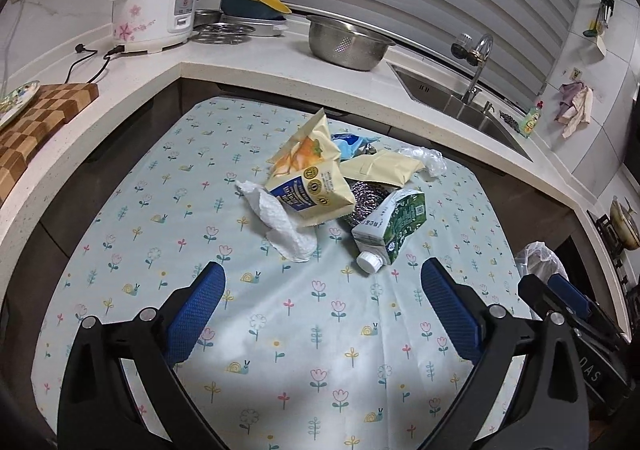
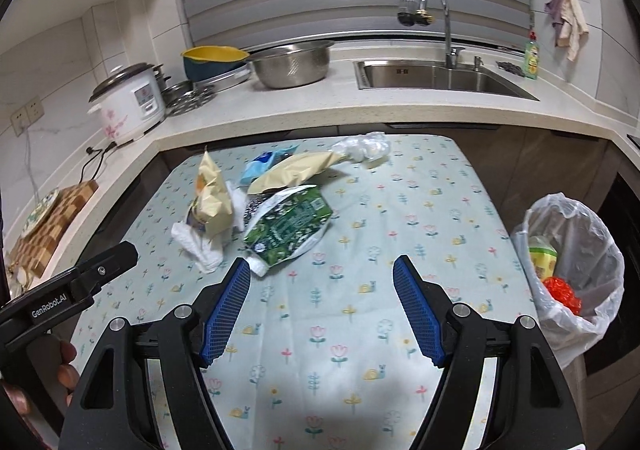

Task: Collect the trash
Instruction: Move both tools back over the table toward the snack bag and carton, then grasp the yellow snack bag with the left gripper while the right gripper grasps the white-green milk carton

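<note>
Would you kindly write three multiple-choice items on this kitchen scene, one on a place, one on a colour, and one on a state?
1. Where does the bin lined with a plastic bag stand?
A. on the counter beside the sink
B. off the table's right edge
C. under the rice cooker

2. What colour is the cap of the green carton?
A. red
B. black
C. white

3. How does the right claw stand?
A. open with nothing between its pads
B. shut on the paper towel
C. shut on the snack bag

Answers:
1 B, the right wrist view shows the bin past the right edge of the flowered tablecloth.
2 C, a white cap shows at the carton's near end.
3 A, only tablecloth shows between its blue pads.
</note>
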`<state>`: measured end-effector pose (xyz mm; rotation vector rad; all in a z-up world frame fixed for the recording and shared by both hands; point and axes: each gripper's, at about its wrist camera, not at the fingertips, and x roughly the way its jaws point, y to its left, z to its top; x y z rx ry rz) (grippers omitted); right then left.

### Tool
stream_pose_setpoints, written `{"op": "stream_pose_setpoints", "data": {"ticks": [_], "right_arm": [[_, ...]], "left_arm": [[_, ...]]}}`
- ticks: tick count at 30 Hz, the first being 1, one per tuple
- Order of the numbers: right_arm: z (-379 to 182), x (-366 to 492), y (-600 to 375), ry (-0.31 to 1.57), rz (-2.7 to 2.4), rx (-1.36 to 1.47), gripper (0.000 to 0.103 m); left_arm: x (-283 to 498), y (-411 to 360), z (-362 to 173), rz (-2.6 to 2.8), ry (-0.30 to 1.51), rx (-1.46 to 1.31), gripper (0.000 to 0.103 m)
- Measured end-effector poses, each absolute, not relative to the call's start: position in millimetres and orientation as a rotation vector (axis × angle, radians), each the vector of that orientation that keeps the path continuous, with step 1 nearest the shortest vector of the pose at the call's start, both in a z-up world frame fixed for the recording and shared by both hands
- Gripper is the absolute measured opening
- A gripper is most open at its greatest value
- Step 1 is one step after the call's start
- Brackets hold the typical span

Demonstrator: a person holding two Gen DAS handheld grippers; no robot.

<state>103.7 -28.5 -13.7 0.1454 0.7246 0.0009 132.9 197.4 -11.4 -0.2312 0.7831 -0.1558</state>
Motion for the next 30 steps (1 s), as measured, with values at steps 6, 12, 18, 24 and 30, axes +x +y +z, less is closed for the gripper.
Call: {"op": "stream_pose_setpoints", "data": {"ticks": [6, 12, 18, 24, 30], "right_arm": [[-24, 121, -5, 0.764, 0.027, 0.133, 0.071], [-40, 148, 20, 0.798, 0.039, 0.128, 0.071], [-66, 182, 45, 0.832, 0.022, 0.112, 0.072], [-91, 210, 61, 0.856, -0.017, 0.098, 0.076], [-105, 233, 72, 0.848, -0.076, 0.064, 0.076]], "left_arm": [[139, 222, -22, -0.136, 0.798, -0.274, 0.094], [148, 246, -34, -0.107, 0.813, -0.316, 0.094], [163, 262, -45, -0.089, 0.829, -0.333, 0.094], [182, 275, -55, -0.073, 0.851, -0.35, 0.094], [202, 278, -60, -0.068, 0.859, -0.354, 0.094]]}}
